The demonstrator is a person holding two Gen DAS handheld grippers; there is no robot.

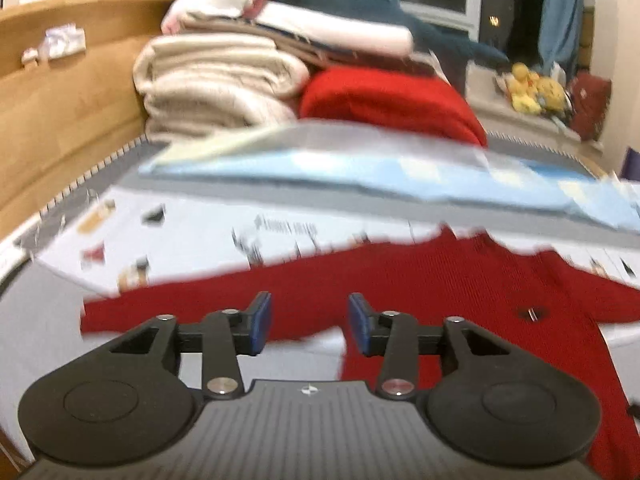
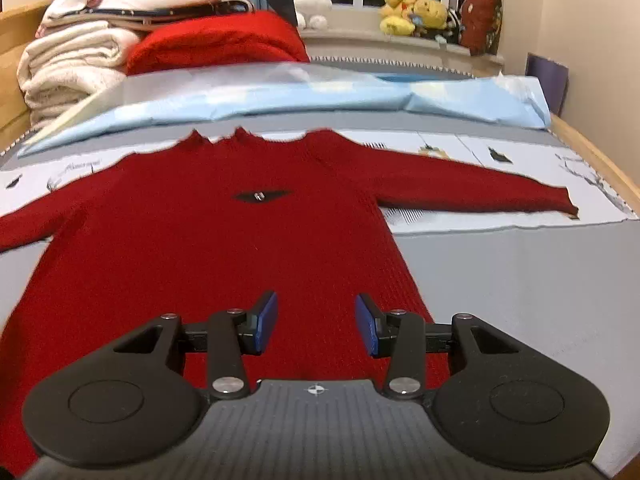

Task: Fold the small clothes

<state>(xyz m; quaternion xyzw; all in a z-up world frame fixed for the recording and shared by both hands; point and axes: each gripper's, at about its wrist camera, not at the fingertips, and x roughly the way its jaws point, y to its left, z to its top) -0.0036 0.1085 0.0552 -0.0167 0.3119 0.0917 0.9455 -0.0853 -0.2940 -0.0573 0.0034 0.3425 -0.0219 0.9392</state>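
Right, my right gripper (image 2: 316,322) hangs over the lower half of the red sweater (image 2: 208,240), its blue pads spread wide apart with nothing between them. The sweater lies flat and face up on the grey bed (image 2: 520,280), collar toward the far end, hem toward me, its upper part resting on a white printed sheet (image 2: 480,148). One sleeve (image 2: 472,194) runs straight out toward the right edge of the bed, cuff just short of the wooden rail. There's a small dark badge (image 2: 260,196) on the chest.

My left gripper (image 1: 308,322) is also wide open and holding nothing, poised above the other sleeve (image 1: 208,312) near the bed's left edge; this view is smeared, so I can't tell whether the pads touch the knit. At the far end sit a light blue pillow (image 2: 320,96), a stack of cream blankets (image 2: 72,68) and a red blanket (image 2: 216,44).
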